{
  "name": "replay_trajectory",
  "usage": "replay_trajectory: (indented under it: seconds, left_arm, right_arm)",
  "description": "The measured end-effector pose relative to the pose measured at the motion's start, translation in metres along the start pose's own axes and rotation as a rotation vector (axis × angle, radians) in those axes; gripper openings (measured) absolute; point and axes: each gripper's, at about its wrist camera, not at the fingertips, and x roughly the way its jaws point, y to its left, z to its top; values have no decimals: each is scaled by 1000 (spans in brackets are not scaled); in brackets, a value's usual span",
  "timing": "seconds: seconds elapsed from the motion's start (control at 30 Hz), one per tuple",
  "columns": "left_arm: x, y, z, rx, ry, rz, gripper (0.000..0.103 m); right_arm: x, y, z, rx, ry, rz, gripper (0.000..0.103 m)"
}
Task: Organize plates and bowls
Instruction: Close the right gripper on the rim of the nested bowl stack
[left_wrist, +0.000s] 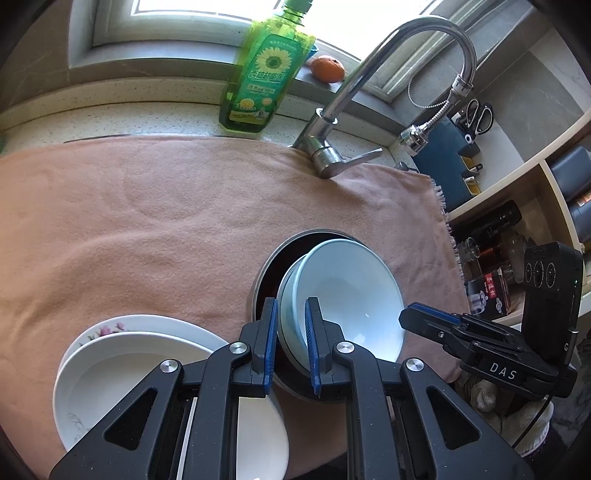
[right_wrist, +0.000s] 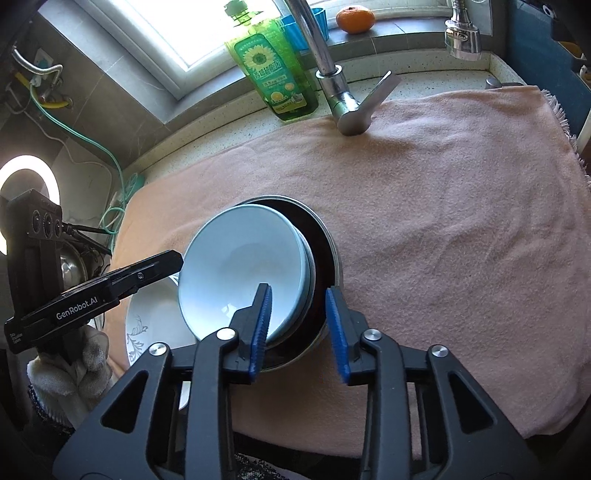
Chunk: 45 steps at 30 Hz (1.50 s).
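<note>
Left gripper (left_wrist: 291, 334): one; fingers clamped on the near rim of the pale blue bowls, one pad inside the rim, one outside; points steeply downward.
Right gripper (right_wrist: 300, 330): one; fingers parted, straddling the rims of the blue bowls and the metal bowl without pressing on them; left pad in front of the blue bowl's wall, right pad clear of the metal rim; points steeply downward.
Pale blue bowls (left_wrist: 343, 291): two, nested, tilted, leaning inside the metal bowl, between both pairs of fingers.
Metal bowl (right_wrist: 330, 254): one, dark inside, standing on the cloth directly beyond the fingers.
White plates (left_wrist: 122, 358): two stacked; the lower one floral-rimmed; just left of the left fingers, partly under that gripper's frame.
Pink cloth (left_wrist: 147, 221): one, spread under all the dishes.
Faucet (left_wrist: 332, 147): one, at the cloth's far edge.
Green detergent bottle (left_wrist: 258, 81): one, beyond the cloth, beside the faucet.
Orange fruit (left_wrist: 327, 68): one, on the windowsill, farthest out.
</note>
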Motion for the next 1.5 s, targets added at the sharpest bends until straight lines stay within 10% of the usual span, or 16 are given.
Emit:
replay_trajectory:
  seconds: [0.17,0.93,1.5]
  left_arm:
    - [-10,14,-1,-47,-38,14,28]
    - [2,32,-11,-113,-14,41,29]
    - [17,26,-11,-98,11,75,28]
  right_arm:
    - [-11,-13,2,33,-31,21,41]
    - [10,-50,1,153,11,92,57]
    - [29,-47,-5,142,76,124,26]
